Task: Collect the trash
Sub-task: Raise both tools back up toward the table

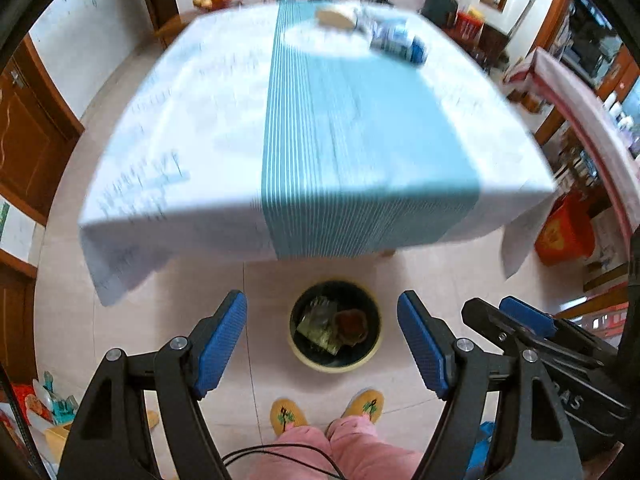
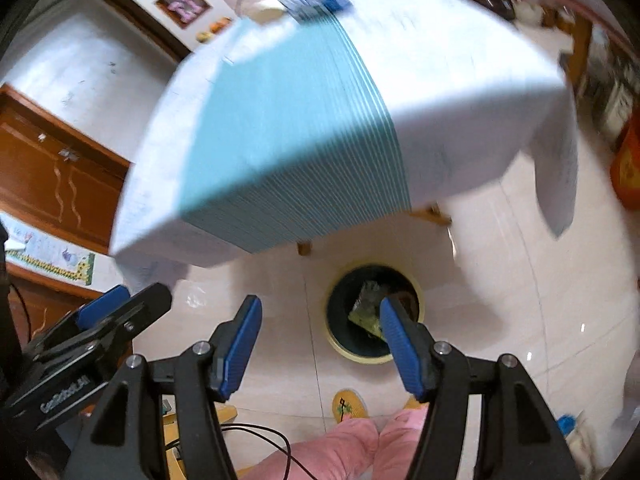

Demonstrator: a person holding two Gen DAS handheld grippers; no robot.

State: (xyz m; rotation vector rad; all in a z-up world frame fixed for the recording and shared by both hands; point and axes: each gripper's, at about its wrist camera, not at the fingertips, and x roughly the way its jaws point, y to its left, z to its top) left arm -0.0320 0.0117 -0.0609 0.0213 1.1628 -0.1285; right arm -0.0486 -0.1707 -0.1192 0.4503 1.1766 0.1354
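While both the left gripper [image 1: 322, 344] and right gripper [image 2: 320, 346] gape empty, the crumpled blue-and-white wrapper [image 1: 396, 40] on the cloth-covered worktop [image 1: 200, 120] looks light and crushable; pinch its middle.

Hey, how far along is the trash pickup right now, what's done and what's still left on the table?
Done: the bin on the floor already holds a greenish wrapper and a brownish piece. In hand: nothing; the left gripper and right gripper are both open and empty. Left: a pale item and blue-and-white packaging still sit at the far end of the table, too blurred to identify.
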